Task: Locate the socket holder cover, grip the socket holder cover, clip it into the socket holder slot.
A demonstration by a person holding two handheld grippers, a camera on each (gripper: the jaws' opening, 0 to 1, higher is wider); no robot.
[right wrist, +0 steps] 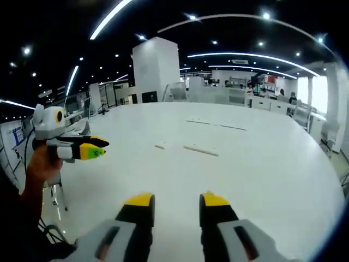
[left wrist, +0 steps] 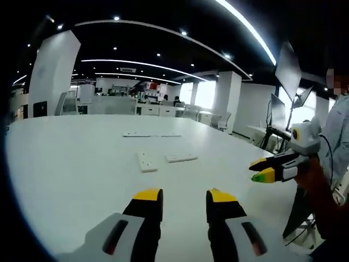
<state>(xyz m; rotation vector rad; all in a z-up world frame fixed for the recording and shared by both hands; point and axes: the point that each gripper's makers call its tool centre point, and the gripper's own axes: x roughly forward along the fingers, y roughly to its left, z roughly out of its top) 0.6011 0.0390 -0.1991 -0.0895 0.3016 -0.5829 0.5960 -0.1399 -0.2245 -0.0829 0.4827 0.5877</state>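
white table [left wrist: 65, 164], square pillar [right wrist: 156, 68], ceiling lights [left wrist: 248, 27]

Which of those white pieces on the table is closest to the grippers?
The squarish white piece, lying left of the flatter one; two more lie far behind.

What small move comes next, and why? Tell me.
Probably bring the left gripper forward and down toward the two white socket parts lying side by side on the white table. Its jaws are open and empty, well short of them, and the right gripper is open and empty too.
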